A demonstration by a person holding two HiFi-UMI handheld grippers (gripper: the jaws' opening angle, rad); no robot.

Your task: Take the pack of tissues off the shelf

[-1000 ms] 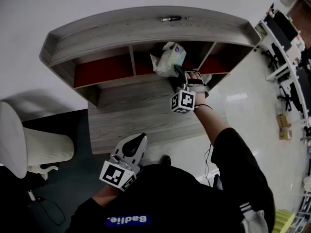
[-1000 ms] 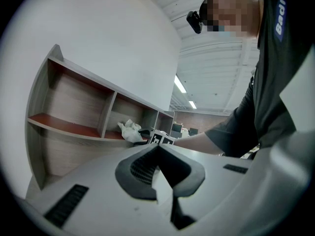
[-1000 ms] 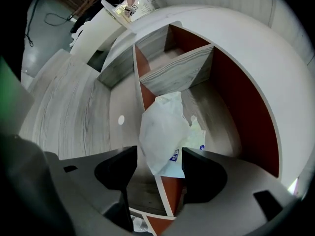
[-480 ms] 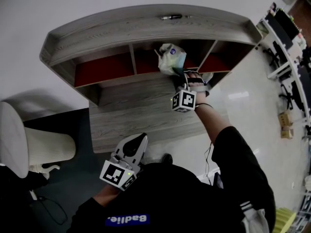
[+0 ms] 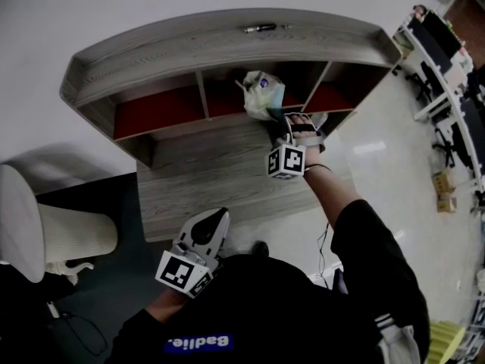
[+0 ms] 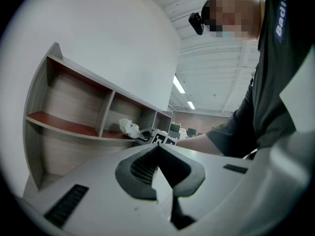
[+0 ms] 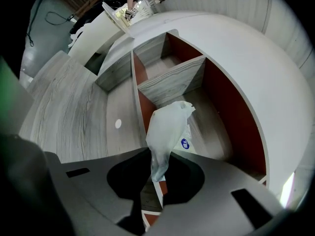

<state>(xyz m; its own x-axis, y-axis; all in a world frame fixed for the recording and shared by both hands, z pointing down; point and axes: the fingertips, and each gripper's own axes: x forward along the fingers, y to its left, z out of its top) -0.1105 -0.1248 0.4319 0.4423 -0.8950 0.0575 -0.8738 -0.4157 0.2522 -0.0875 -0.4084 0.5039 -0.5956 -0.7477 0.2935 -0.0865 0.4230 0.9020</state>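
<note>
Well short of the shelf (image 5: 227,44), down by my body, my left gripper (image 6: 158,150) hangs with jaws together on nothing. I judge it's parked out of the way, since this looks like a one-gripper pick. At the mouth of the shelf's middle compartment, my right gripper (image 7: 157,173) reaches in, jaws closing on the crumpled end flap of the pack of tissues (image 7: 170,127). The thin wrapper is pinched between the pads. I'm probably taking the flap because the pack body looks too fat and soft to span. The pack stands tilted at the front edge of that compartment; can't tell if its base rests on the floor. It isn't clear of the shelf yet, so the pull should come straight out toward me. On the shelf's top, far back, lies a small dark pen-like thing (image 5: 261,28), irrelevant.
</note>
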